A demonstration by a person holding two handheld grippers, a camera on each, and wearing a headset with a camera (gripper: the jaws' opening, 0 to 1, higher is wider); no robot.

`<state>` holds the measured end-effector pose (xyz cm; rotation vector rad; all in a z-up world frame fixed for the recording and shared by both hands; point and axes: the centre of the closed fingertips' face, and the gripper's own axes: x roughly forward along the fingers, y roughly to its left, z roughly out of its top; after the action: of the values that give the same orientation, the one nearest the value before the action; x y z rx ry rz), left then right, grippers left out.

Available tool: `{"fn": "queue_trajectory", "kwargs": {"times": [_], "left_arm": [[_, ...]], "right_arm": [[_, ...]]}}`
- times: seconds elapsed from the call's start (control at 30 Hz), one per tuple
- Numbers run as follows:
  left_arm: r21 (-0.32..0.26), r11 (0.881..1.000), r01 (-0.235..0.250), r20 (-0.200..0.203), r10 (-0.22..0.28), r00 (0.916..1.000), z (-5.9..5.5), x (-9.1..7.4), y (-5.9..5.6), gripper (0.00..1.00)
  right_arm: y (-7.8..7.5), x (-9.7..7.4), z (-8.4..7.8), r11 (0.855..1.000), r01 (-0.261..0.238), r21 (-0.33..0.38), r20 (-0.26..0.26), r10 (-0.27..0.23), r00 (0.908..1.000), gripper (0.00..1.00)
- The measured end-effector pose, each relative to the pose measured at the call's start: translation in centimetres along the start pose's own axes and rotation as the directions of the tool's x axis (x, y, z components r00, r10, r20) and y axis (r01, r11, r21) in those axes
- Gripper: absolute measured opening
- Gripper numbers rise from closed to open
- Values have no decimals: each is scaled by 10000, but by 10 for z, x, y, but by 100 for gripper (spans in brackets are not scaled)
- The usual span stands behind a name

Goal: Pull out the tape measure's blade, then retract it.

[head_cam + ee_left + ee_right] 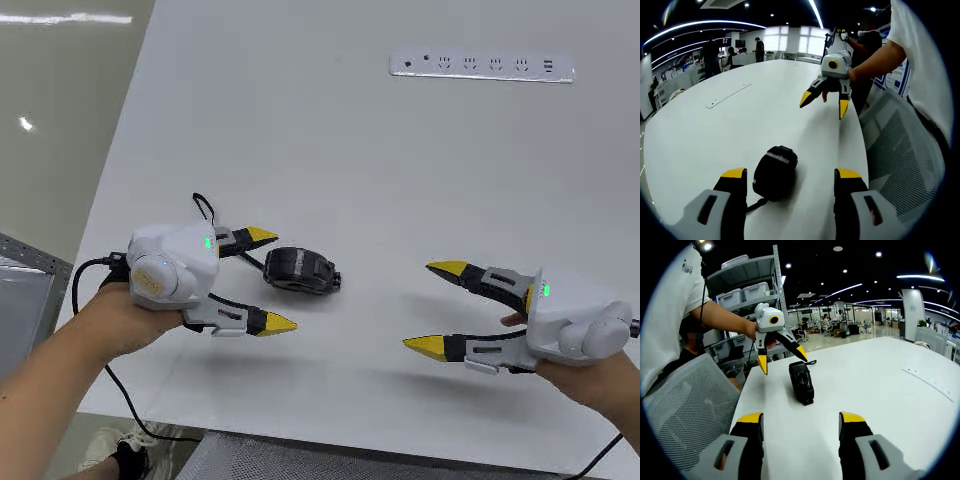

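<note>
A black tape measure lies on the white table, between the spread jaws of the left gripper. The right gripper hovers well apart, jaws likewise spread, holding nothing.

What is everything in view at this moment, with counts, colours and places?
tape measure: one, black, lying on the table
power strip: one, white, at the table's far side
table: one, white
mesh chair: one, grey, at the table's near edge
left gripper: one, white with yellow tips, open, jaws either side of the tape measure
right gripper: one, same colours, open, apart from the tape measure
</note>
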<state>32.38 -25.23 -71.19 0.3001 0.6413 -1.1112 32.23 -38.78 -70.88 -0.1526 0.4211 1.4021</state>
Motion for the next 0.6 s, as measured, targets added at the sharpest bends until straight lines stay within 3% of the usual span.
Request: {"fn": "queue_trajectory", "kwargs": {"times": [0.6], "left_arm": [[-88,9998,183,-424,-186,9989,-18,18,14,60]], "right_arm": [[-7,26,-5,9994,-264,224,48,262,9996,59]]}}
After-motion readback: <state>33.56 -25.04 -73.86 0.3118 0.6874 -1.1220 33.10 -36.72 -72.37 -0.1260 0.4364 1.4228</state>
